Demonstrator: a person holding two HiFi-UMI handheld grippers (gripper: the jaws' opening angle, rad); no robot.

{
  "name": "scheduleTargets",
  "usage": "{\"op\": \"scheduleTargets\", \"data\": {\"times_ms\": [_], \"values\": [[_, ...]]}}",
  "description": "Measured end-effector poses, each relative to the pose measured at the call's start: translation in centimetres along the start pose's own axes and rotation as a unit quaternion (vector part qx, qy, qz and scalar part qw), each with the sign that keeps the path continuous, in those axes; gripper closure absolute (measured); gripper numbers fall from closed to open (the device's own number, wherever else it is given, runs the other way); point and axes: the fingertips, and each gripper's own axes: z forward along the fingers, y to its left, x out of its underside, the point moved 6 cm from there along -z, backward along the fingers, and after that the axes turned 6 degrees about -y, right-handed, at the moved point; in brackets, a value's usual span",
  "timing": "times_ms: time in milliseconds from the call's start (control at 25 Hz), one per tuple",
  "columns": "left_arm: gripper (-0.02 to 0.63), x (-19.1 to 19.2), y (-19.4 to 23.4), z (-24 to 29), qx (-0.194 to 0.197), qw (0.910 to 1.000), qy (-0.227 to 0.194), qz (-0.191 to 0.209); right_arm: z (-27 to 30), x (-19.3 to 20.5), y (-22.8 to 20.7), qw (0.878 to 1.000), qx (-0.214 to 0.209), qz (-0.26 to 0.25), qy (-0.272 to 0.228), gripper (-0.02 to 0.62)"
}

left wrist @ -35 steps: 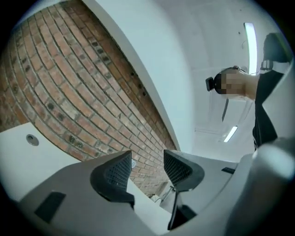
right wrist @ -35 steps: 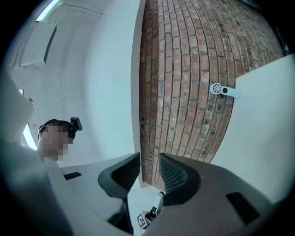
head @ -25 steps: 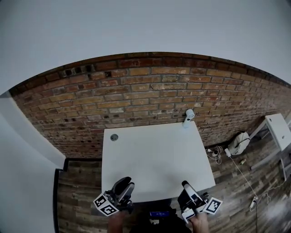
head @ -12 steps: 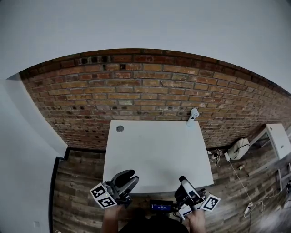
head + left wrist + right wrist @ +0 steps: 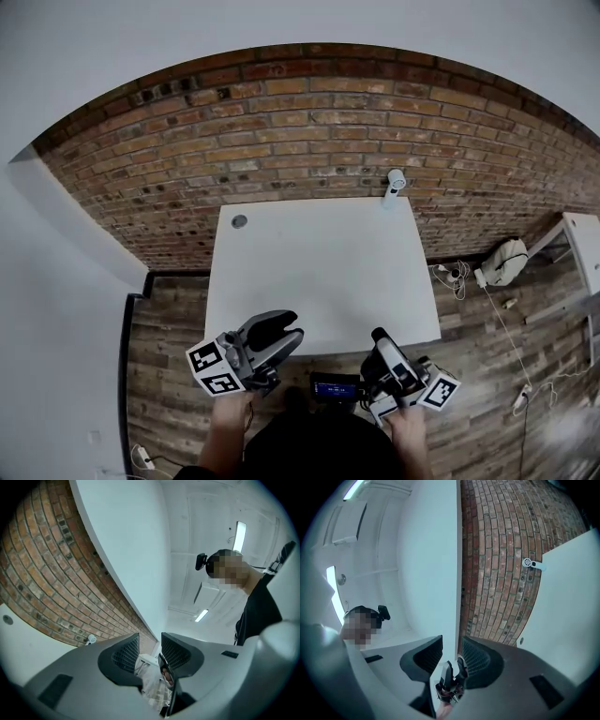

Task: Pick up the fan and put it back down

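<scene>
Sitting far off, fan (image 5: pixel 395 181) too tiny for detail; L claw (image 5: pixel 294 334), R claw (image 5: pixel 379 335) both together, empty.

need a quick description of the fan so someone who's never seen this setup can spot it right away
Find the white table pushed against the brick wall. At its far right corner in the head view, close to the wall, stands the fan, small and white, with a round head on a short stand. The only other thing on the tabletop is a flat round grommet at the far left corner.

The person wore a black top (image 5: pixel 314 455). Grey left tongs (image 5: pixel 289 330) and right tongs (image 5: pixel 380 334) had black-and-white square-marked cubes (image 5: pixel 216 368).
</scene>
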Motion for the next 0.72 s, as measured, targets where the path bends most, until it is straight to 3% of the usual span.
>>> {"op": "scheduleTargets", "data": {"times_ms": [360, 720], "values": [[0.446, 4.1, -1.9, 4.0, -0.006, 0.9984, 0.055, -0.015, -4.0, -3.1, -0.5, 0.999, 0.007, 0.018, -0.031, 0.465], [0.446, 4.3, -2.6, 5.1, -0.004, 0.9985, 0.049, -0.025, -4.9, -4.3, -1.2, 0.999, -0.002, 0.013, -0.03, 0.546]]}}
